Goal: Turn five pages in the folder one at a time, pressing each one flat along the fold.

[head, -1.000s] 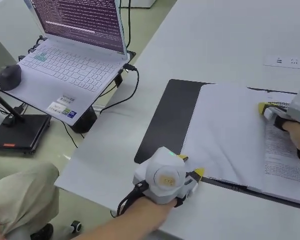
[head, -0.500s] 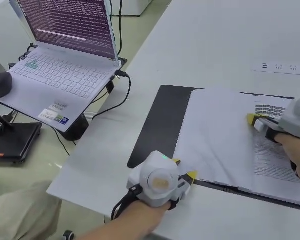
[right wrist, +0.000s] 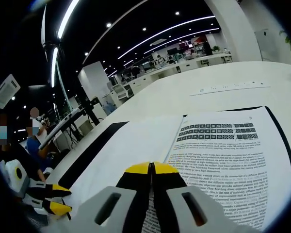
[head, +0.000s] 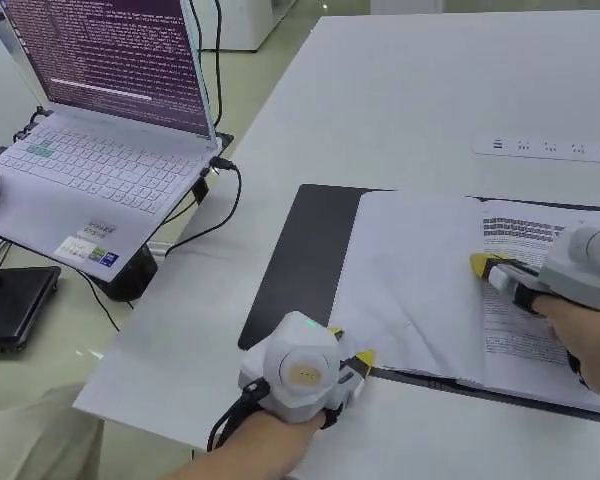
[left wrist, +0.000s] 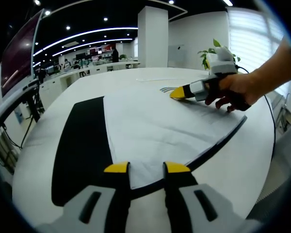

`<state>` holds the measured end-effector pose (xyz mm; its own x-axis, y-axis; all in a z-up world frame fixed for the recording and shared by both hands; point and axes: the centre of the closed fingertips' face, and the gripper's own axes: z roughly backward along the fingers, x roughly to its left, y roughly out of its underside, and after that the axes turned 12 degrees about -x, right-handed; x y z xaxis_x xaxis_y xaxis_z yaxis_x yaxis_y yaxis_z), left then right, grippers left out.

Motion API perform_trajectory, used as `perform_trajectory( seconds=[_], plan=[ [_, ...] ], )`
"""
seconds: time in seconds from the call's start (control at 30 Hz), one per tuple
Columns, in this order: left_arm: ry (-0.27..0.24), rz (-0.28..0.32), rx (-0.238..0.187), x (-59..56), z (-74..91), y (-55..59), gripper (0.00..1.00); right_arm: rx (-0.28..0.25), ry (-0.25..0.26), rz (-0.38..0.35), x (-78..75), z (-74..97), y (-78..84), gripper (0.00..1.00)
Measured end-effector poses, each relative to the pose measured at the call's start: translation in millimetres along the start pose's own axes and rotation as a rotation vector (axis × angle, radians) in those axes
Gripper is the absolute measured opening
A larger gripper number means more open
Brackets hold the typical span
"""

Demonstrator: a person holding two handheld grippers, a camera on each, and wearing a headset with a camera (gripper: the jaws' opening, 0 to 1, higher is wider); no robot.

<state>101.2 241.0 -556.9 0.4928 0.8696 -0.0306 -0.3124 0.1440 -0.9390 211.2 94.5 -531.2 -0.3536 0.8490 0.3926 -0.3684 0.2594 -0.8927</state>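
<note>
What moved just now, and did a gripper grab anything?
The right gripper, jaws shut, seems to have slid a little along the fold toward the person, pressing on the printed page. Nothing was grabbed or let go. The left gripper stays at the folder's near edge, jaws open. The folder and laptop stayed put; only the camera shifted.

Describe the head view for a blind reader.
An open folder lies on a table; the right tool, tips shut, rests on its pages near the fold. The left tool sits open at its near edge. A laptop stands farther left.
</note>
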Motion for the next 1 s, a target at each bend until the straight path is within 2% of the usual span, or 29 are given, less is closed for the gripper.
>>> perform_trajectory(
  seconds=[0.37, 0.93, 1.0],
  plan=[
    [-0.001, 0.000, 0.005, -0.5, 0.4, -0.3, 0.26, 0.012, -0.026, -0.013, 9.6, 17.7, 9.6, 0.00],
    [-0.001, 0.000, 0.009, -0.7, 0.3, -0.9, 0.26, 0.052, -0.082, 0.025, 30.0, 48.0, 30.7, 0.00],
    [-0.001, 0.001, 0.007, -0.6, 0.2, -0.9, 0.26, 0.058, -0.091, 0.034, 28.8, 48.9, 32.9, 0.00]
  ],
)
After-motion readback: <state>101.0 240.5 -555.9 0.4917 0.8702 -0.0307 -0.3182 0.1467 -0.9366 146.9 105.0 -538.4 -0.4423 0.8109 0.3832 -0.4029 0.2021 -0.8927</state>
